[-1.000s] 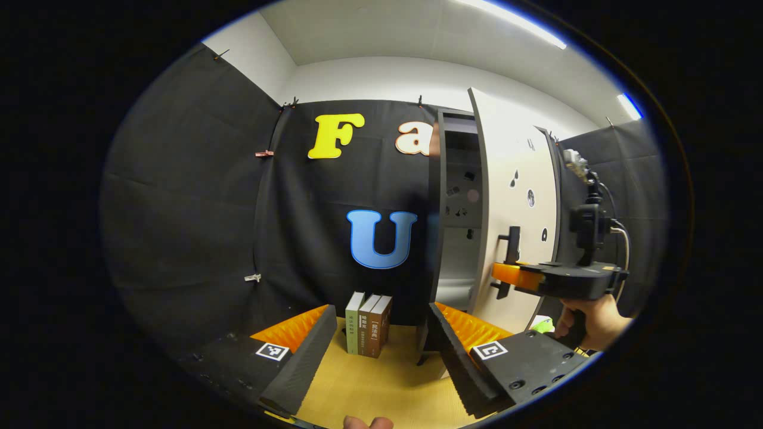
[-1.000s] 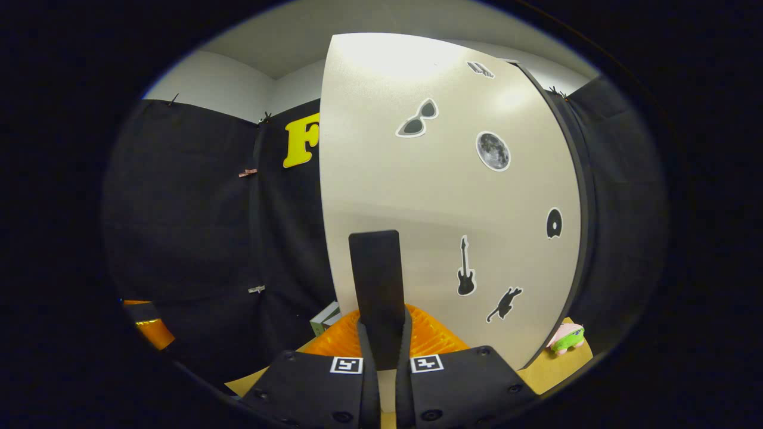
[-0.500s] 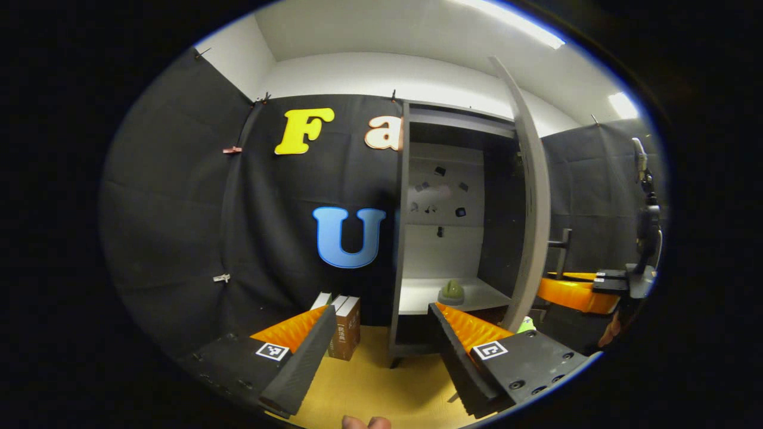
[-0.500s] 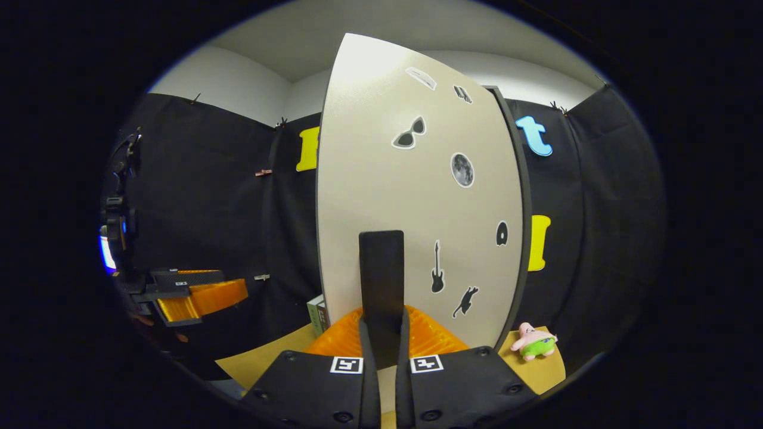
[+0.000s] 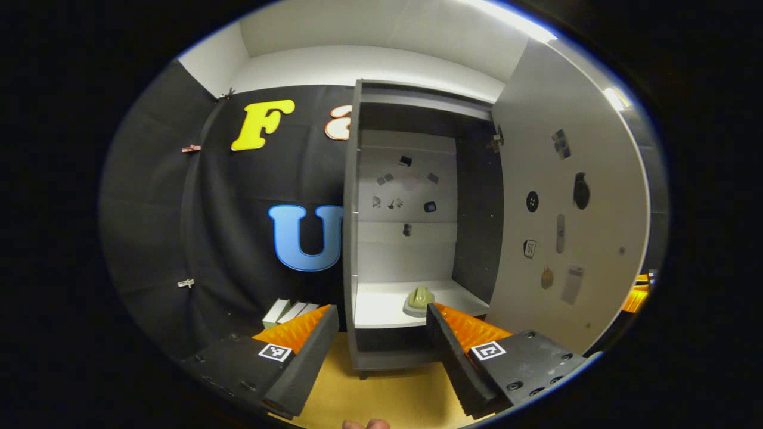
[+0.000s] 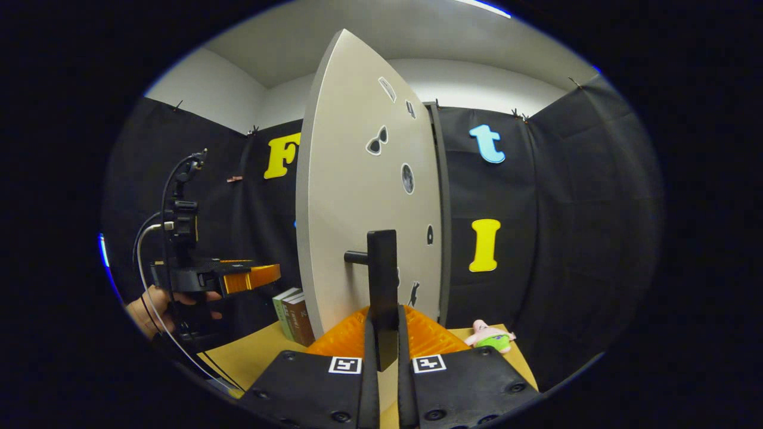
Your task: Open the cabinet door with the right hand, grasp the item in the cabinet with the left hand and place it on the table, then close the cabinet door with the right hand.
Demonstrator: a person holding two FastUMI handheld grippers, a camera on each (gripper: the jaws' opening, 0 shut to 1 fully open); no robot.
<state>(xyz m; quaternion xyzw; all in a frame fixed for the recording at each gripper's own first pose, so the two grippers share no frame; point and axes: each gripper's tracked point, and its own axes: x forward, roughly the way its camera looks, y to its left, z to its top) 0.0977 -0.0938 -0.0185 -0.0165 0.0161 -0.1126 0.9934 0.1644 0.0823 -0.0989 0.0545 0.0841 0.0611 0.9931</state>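
Left gripper (image 5: 377,351) held out ahead of the open cabinet (image 5: 357,238), fingers spread wide with nothing between them; seen from the right gripper view it hangs at the left, gripped from below by a hand (image 6: 156,307), a cable looping down from it; left of the cabinet, a few books (image 6: 293,316) stand upright on the yellow table (image 5: 381,396), close to the black cloth wall; inside the cabinet, on the pale lower shelf (image 5: 387,307), sits the item: a small green object on a pale round base (image 5: 419,300), toward the right of the shelf, just past the left gripper's right fingertip in that view, not touching it as far as I can tell; small stickers dot the cabinet's back panel; cabinet door (image 6: 357,202) swung wide, its inner face with stickers showing in the left gripper view, its outer face edge-on in the right gripper view; right gripper (image 6: 382,333) closed tight on the door's black bar handle (image 6: 381,280), both fingers pressing its lower end; farther right, a small pink and green plush toy (image 6: 490,336) lies on the table near the wall.
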